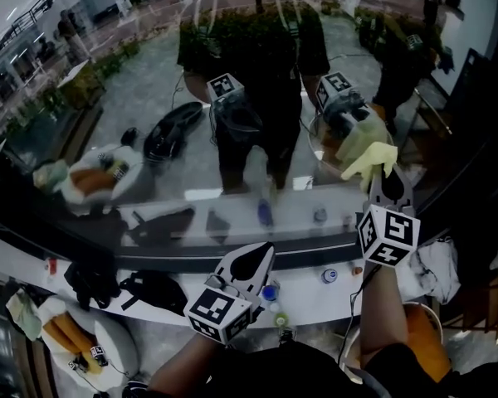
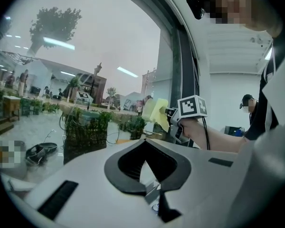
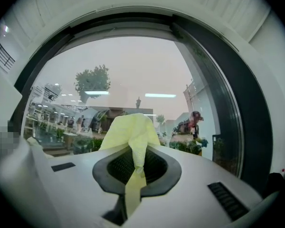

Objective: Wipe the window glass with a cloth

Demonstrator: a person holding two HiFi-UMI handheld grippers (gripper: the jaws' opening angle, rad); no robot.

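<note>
The window glass [image 1: 149, 81] fills the upper head view and mirrors the person and both grippers. My right gripper [image 1: 385, 174] is raised at the right, shut on a pale yellow cloth [image 1: 367, 159] whose bunched end lies at the pane. In the right gripper view the cloth [image 3: 131, 129] sticks out between the closed jaws of the right gripper [image 3: 136, 146] in front of the glass [image 3: 133, 70]. My left gripper [image 1: 263, 250] hangs lower, over the sill, shut and empty. From the left gripper [image 2: 146, 142] I see the cloth [image 2: 155, 114] beside the right gripper's marker cube [image 2: 192, 108].
A white sill [image 1: 315, 293] runs below the glass with a small bottle [image 1: 270, 293], caps and a black bag [image 1: 153, 288] on it. A tray with orange items [image 1: 75, 338] sits lower left. A white rag [image 1: 436, 268] lies right. The dark window frame [image 3: 237, 103] borders the pane's right side.
</note>
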